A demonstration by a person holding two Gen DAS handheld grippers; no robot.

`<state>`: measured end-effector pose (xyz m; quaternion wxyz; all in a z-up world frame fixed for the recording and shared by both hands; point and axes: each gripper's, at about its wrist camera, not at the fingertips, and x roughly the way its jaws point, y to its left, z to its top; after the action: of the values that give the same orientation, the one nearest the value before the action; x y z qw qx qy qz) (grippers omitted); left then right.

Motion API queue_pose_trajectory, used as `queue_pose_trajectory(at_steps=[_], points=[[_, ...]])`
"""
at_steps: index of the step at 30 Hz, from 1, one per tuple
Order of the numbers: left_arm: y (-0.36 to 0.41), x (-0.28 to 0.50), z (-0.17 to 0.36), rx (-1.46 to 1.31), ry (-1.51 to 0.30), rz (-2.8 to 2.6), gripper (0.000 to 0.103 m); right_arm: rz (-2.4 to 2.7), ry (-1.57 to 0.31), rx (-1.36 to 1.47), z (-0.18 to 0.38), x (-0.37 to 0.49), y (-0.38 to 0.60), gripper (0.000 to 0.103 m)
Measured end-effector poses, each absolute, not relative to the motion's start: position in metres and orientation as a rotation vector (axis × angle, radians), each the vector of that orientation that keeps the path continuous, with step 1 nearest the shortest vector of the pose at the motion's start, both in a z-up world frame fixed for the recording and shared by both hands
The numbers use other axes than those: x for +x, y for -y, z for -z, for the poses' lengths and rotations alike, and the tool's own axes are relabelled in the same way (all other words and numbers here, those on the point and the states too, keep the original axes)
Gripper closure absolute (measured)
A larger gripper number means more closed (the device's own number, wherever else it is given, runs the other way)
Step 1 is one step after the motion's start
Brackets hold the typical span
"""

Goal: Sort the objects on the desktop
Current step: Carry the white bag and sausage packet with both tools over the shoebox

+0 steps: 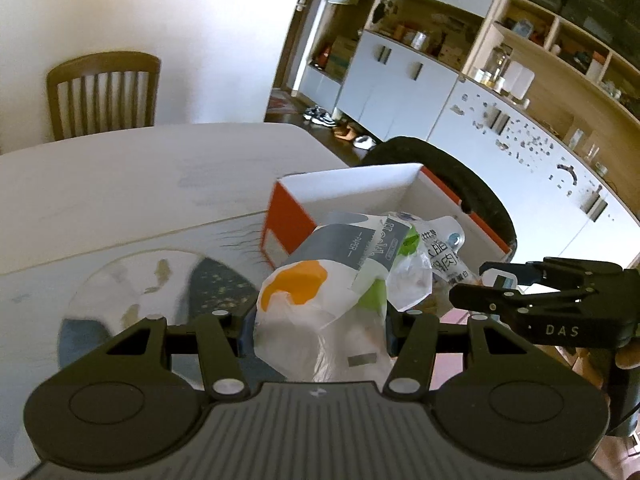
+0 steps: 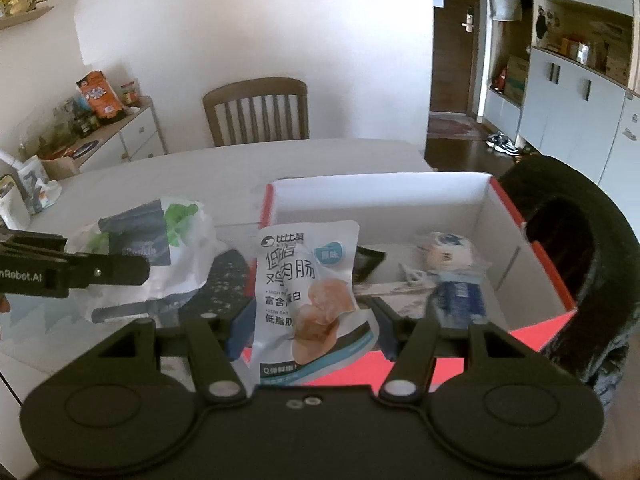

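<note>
Two hand-held grippers, each carrying one item toward the open orange-and-white box (image 2: pixel 540 280) that stands on the table (image 1: pixel 140 168).

Left gripper (image 1: pixel 320 320): its fingers are clamped on a soft tissue pack (image 1: pixel 320 280) in white wrap with orange and green patches and a grey band. The pack is held clear of the table, just short of the box's near corner. Its long axis runs away from the camera, the grey-banded end toward the box.

Right gripper (image 2: pixel 308 320): its fingers are clamped on the lower part of a flat sausage pouch (image 2: pixel 308 280). The pouch stands upright with its long axis vertical, printed face toward the camera and sealed top edge uppermost, over the box's near-left corner.

Inside the box, toward its far right side, a small doll (image 2: pixel 456 276) in blue already lies, with a dark wrapper (image 2: pixel 370 264) left of it.

Step in hand, as judged: carrying both items to the box for release. To do it well, each item should pass fully over the box's near wall before the fingers part. The pouch, being tall and limp, is best lowered until its bottom edge is inside, or it may tip back over the wall. The bulky pack is best aimed at the bare floor at the box's left, clear of the doll. The grippers sit near each other, so releasing one at a time would avoid a clash.
</note>
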<state>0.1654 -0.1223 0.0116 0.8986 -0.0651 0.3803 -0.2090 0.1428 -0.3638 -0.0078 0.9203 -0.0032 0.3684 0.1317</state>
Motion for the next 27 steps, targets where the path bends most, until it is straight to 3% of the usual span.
queue_pose_trajectory(at_steps=[27], points=[[0.221,0.203,-0.004,-0.013,-0.804,0.467,0.048,-0.183,-0.775,-0.021,0.019,0.176,0.449,0.043]])
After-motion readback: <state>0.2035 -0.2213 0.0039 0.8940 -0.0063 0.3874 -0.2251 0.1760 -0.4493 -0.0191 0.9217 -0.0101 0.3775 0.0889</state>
